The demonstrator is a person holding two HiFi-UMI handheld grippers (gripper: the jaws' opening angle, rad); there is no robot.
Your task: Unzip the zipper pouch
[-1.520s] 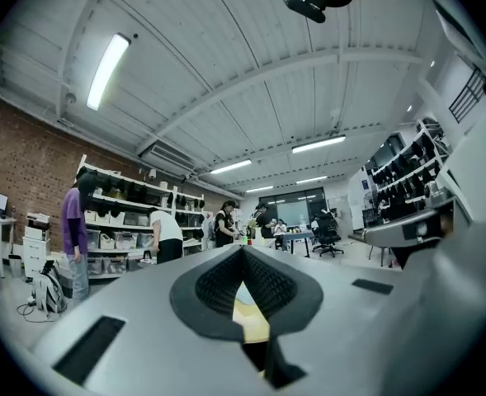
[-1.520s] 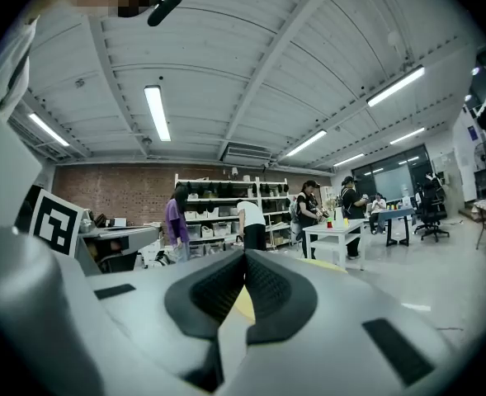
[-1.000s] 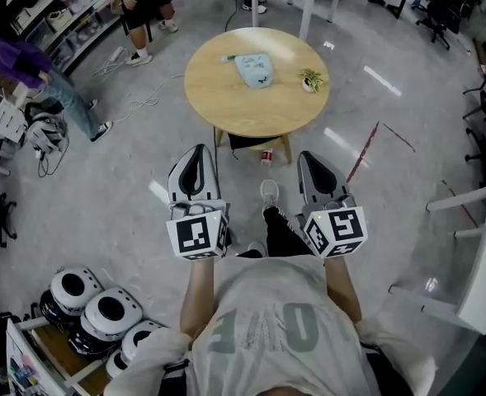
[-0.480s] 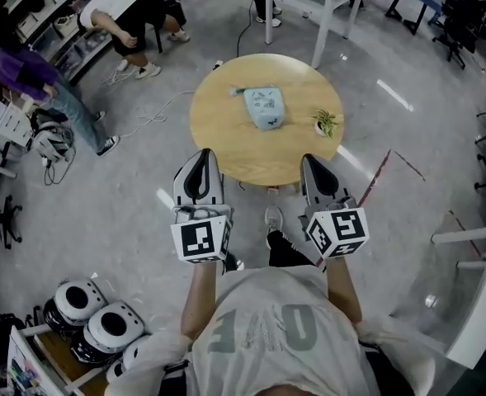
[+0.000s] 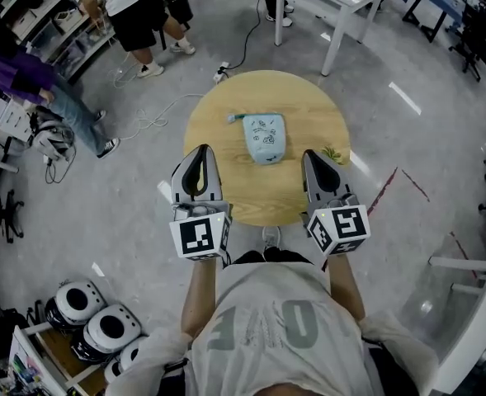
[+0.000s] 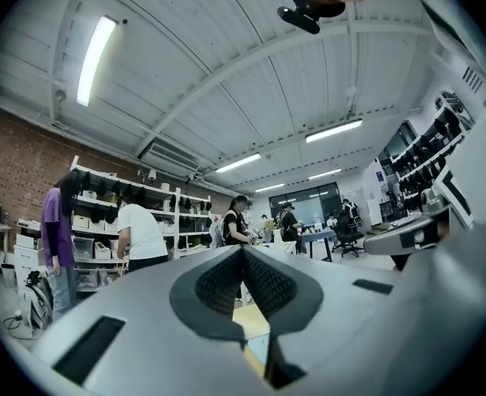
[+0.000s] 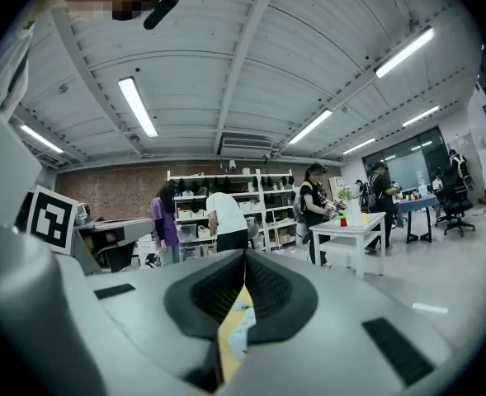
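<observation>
Approach step — I'm holding left gripper (image 5: 199,150) and right gripper (image 5: 313,154) closed, empty, short of pale-blue fabric zipper pouch (image 5: 264,137) on round wooden table (image 5: 214,118); next: opening jaws.

Head view: steeply down on round table (image 5: 218,130). Gripper views: level, roomward; all share table.
</observation>
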